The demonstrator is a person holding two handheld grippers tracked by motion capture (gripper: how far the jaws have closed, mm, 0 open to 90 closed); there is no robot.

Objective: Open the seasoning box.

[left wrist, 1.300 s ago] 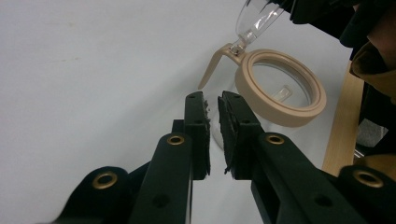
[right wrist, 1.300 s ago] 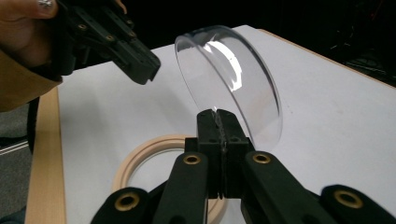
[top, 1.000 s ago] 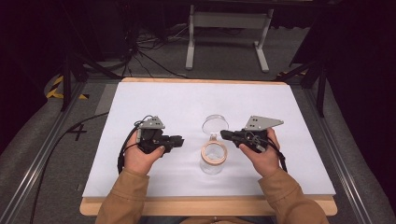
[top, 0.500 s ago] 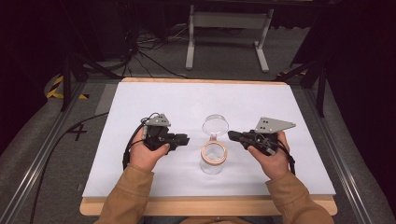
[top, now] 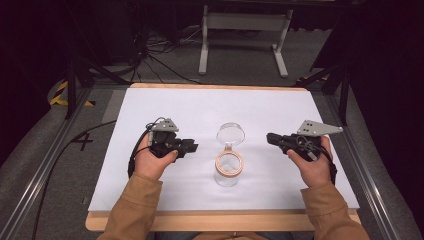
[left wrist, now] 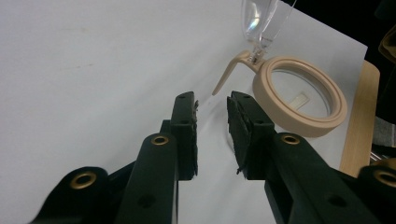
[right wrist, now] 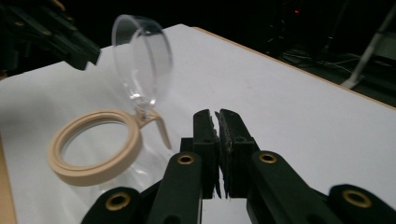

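A clear jar with a tan rim point(top: 229, 165) stands in the middle of the white table, its hinged clear lid point(top: 230, 134) swung open and standing up behind it. My left gripper point(top: 194, 147) sits left of the jar, pointing at it, open with nothing between its jaws. In the left gripper view, the gripper point(left wrist: 211, 100) shows a clear gap, with the tan rim point(left wrist: 322, 128) just ahead. My right gripper point(top: 269, 137) is right of the jar, apart from it. The right gripper view shows this gripper point(right wrist: 215, 114) shut and empty, beside the rim point(right wrist: 93, 170) and lid point(right wrist: 142, 60).
The white table top point(top: 200, 107) has a wooden front edge point(top: 220, 220). A metal stand point(top: 240, 30) and cables lie on the floor beyond the far edge. The left gripper point(right wrist: 46, 32) appears at the top left of the right gripper view.
My right gripper has drawn back to the right, away from the jar's rim. The left gripper has stayed about where it was. The lid stays open.
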